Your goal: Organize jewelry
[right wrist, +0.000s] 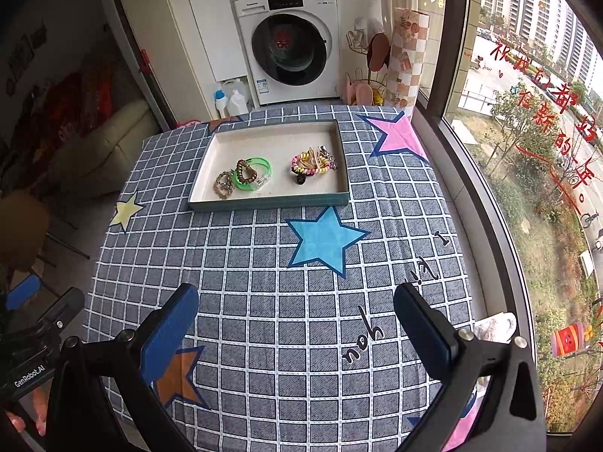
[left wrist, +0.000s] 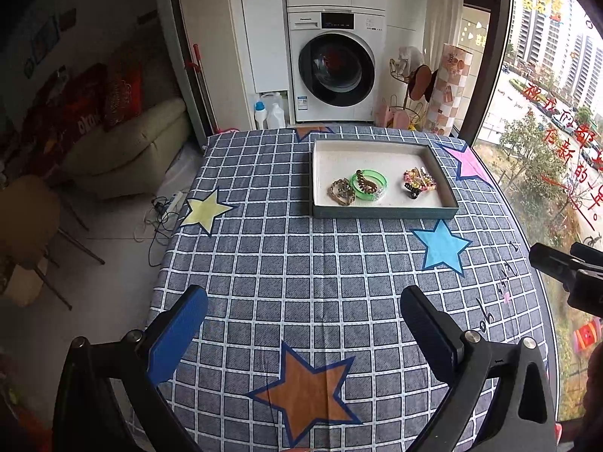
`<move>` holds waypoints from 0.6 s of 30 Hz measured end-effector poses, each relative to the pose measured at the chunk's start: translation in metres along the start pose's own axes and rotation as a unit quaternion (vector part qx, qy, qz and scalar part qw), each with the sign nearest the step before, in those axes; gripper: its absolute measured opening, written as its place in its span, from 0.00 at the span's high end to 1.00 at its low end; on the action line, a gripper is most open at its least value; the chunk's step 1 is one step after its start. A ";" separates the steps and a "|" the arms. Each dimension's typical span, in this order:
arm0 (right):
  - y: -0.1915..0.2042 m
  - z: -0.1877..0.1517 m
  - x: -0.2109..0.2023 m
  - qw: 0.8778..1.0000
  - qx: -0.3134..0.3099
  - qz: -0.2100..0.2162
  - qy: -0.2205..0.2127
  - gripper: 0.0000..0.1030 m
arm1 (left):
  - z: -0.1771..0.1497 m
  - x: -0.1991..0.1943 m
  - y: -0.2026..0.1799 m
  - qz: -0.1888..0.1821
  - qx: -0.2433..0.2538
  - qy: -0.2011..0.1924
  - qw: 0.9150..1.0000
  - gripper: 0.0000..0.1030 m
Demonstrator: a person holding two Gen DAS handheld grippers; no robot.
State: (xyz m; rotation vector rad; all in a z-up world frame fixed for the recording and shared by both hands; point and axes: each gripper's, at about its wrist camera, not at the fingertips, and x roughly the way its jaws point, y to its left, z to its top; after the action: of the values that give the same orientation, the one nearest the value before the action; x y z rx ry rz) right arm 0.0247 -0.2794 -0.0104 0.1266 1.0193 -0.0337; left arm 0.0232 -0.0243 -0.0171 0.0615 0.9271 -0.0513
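Note:
A shallow grey tray (left wrist: 384, 212) with a white lining stands at the far side of the table; it also shows in the right wrist view (right wrist: 269, 202). In it lie a green bangle (left wrist: 369, 185) (right wrist: 251, 177), a brown bead bracelet (left wrist: 342, 192) (right wrist: 223, 184), and a pile of colourful hair ties with a black clip (left wrist: 418, 182) (right wrist: 313, 164). My left gripper (left wrist: 303, 305) is open and empty above the near table. My right gripper (right wrist: 296, 303) is open and empty, also well short of the tray.
The table carries a blue checked cloth (left wrist: 286, 263) with coloured stars. A washing machine (left wrist: 335, 71) stands behind it, a window (right wrist: 527, 132) runs along the right, a sofa (left wrist: 124, 150) and a chair (left wrist: 26, 218) are to the left.

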 end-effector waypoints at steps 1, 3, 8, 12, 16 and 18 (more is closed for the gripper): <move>0.000 0.001 -0.004 1.000 0.000 -0.003 -0.006 0.00 | 0.000 -0.002 0.000 0.000 0.000 -0.002 1.000 0.00; 0.002 0.002 -0.013 1.000 -0.002 -0.010 -0.018 0.00 | 0.000 -0.006 0.002 -0.001 -0.002 -0.004 1.000 0.00; 0.011 0.005 -0.032 0.999 -0.019 -0.023 -0.044 0.00 | 0.002 -0.015 0.006 -0.003 -0.009 -0.010 1.000 0.00; 0.016 0.007 -0.042 0.998 -0.025 -0.025 -0.060 0.00 | 0.005 -0.021 0.007 0.003 -0.008 -0.021 1.000 0.00; 0.020 0.008 -0.048 0.997 -0.029 -0.028 -0.072 0.00 | 0.011 -0.026 0.008 0.004 -0.008 -0.033 0.999 0.00; 0.022 0.008 -0.051 0.996 -0.030 -0.030 -0.077 0.00 | 0.014 -0.028 0.008 0.005 -0.009 -0.039 0.999 0.00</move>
State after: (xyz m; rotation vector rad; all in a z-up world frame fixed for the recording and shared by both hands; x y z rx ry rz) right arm 0.0064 -0.2606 0.0391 0.0387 0.8687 -0.0660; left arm 0.0178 -0.0167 0.0137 0.0474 0.8501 -0.0363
